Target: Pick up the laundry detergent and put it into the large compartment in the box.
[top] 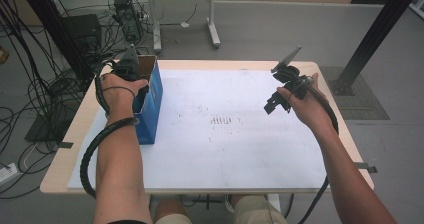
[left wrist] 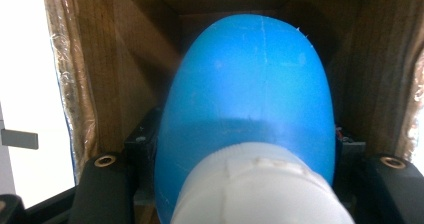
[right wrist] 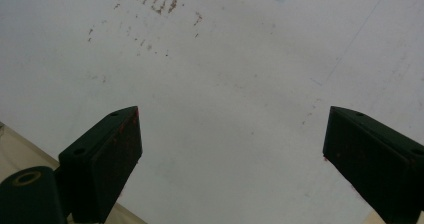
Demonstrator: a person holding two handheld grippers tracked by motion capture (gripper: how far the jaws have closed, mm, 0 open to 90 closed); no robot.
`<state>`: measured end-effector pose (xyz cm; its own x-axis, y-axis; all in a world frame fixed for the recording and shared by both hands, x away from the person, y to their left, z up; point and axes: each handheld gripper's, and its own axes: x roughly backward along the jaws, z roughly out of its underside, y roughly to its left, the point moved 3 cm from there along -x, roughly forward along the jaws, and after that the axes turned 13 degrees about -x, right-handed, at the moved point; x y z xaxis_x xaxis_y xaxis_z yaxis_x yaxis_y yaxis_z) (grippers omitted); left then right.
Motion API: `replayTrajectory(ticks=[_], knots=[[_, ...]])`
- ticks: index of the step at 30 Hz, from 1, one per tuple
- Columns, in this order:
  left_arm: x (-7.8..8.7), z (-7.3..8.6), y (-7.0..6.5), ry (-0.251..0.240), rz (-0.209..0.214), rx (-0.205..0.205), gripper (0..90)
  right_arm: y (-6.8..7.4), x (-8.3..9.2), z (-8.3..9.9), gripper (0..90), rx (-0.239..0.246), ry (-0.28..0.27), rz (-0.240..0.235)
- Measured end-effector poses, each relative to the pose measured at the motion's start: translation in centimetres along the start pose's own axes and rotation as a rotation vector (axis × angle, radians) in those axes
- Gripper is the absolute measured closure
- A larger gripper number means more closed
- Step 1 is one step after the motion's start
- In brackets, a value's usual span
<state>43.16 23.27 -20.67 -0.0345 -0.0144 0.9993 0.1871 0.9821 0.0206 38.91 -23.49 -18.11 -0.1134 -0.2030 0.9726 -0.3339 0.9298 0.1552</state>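
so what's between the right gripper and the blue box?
Bare white sheet with a patch of brownish marks, seen in the high view. Nothing else lies between the right gripper and the blue box.

Blue bottle [left wrist: 250, 99] with white cap [left wrist: 260, 189], pointing bottom-first into the open blue cardboard box [top: 150, 101] at the table's far left.

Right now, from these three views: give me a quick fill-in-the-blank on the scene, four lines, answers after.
1. The left gripper holds a bottle whose colour is ____.
2. That bottle sits inside a cardboard ____ with blue outer sides.
3. The right gripper has its jaws ____, nothing between them.
4. Below the right gripper lies the ____ mat on the table.

Missing words: blue; box; open; white
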Motion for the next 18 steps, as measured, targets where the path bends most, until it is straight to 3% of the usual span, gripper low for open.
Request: replayTrajectory(ticks=[18], knots=[[0.02, 0.07, -0.03, -0.004, -0.001, -0.001, 36.2, 0.13, 0.29, -0.02, 8.8, 0.007, -0.005, 0.007]])
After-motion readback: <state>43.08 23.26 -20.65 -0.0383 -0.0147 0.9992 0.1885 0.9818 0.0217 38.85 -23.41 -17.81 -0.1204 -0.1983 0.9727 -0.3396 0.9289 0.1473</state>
